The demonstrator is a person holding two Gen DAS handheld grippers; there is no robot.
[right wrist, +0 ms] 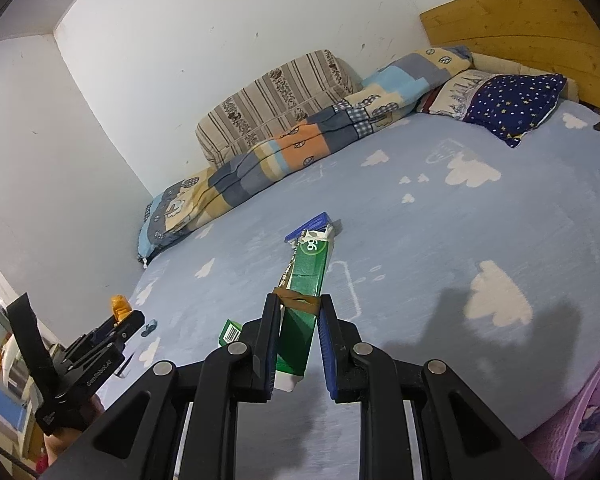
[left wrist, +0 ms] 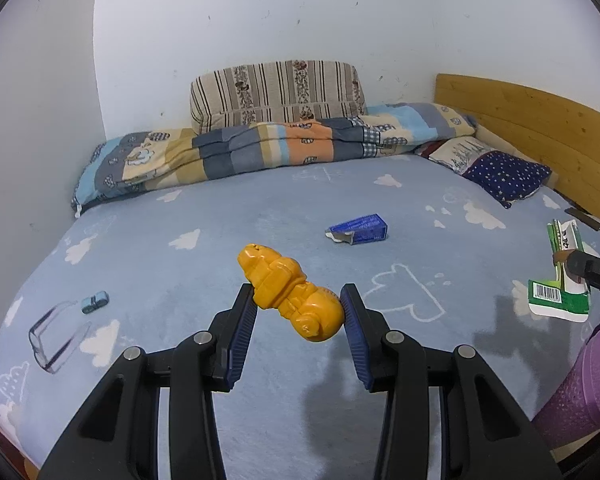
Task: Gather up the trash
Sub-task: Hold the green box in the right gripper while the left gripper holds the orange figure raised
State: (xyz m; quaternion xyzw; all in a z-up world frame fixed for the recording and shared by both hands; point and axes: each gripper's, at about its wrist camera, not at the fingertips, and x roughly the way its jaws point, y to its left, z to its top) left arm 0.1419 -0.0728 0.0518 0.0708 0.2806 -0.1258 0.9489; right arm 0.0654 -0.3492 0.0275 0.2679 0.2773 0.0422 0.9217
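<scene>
In the left wrist view, my left tongs (left wrist: 300, 304) are closed partway on a yellow plastic toy (left wrist: 290, 290), one pad against its waist and the other against its rounded end, holding it clear above the bed (left wrist: 148, 280). I judge the toy rigid, light and smooth, so it may pivot between the pads; the narrow waist gives the surest seat. A blue carton (left wrist: 360, 230) lies torn and flattened on the sheet beyond, well apart from the tongs; I judge it soft and best taken across its thin edges. A small blue toy car (left wrist: 95, 302) and a pair of glasses (left wrist: 56, 338) lie to the left. A purple bin (left wrist: 580, 392) stands at the bed's right edge. In the right wrist view, my right tongs (right wrist: 300, 312) are nearly closed on a green carton (right wrist: 302, 308), gripping its flat sides near a rubber band around it. The green carton hangs above the sheet. I judge it empty, light and crushable, so light pressure suffices.
</scene>
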